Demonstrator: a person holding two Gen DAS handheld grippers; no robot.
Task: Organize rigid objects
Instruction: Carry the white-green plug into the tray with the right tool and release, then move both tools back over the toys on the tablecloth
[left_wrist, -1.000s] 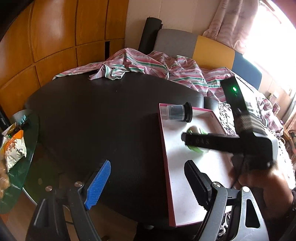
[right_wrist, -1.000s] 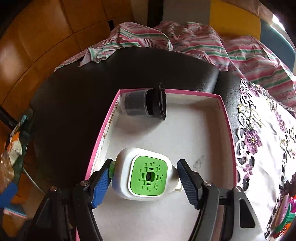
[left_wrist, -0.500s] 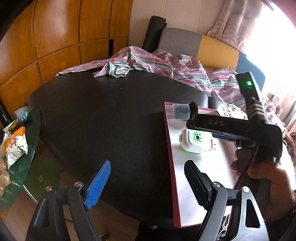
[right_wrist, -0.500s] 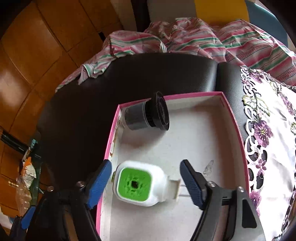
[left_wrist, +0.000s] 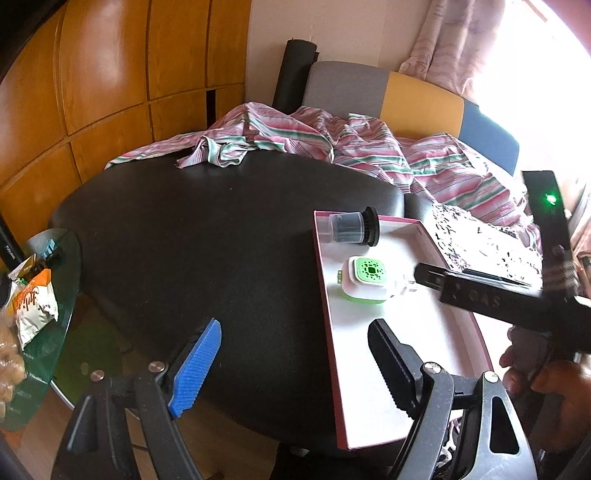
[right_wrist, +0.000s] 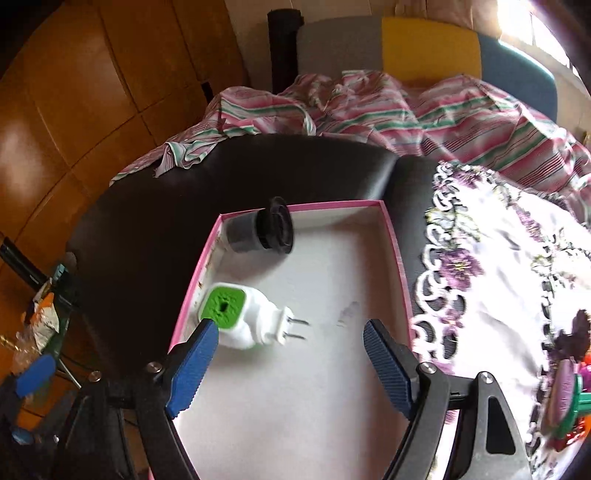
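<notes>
the plug-in unit (right_wrist: 236, 317) lies released in the pink box (right_wrist: 395, 254), near the black-capped jar (right_wrist: 262, 230). right hand-held gripper (right_wrist: 291, 365) stands apart, empty; left hand-held gripper (left_wrist: 295, 363) likewise. withdraw upward, clearing the prongs.

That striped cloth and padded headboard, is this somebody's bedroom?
Probably a bedroom or living room at home: crumpled pink-and-green striped cloth, grey, yellow and blue padded backrest, pink curtain, orange wooden wall panels.

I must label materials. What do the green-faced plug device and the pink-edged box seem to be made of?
The plug device: apparently glossy white moulded plastic with a matte green perforated face; its two bare prongs look metallic. The box: probably cardboard, judging by thin straight walls, pink outside and matte white inside.
</notes>
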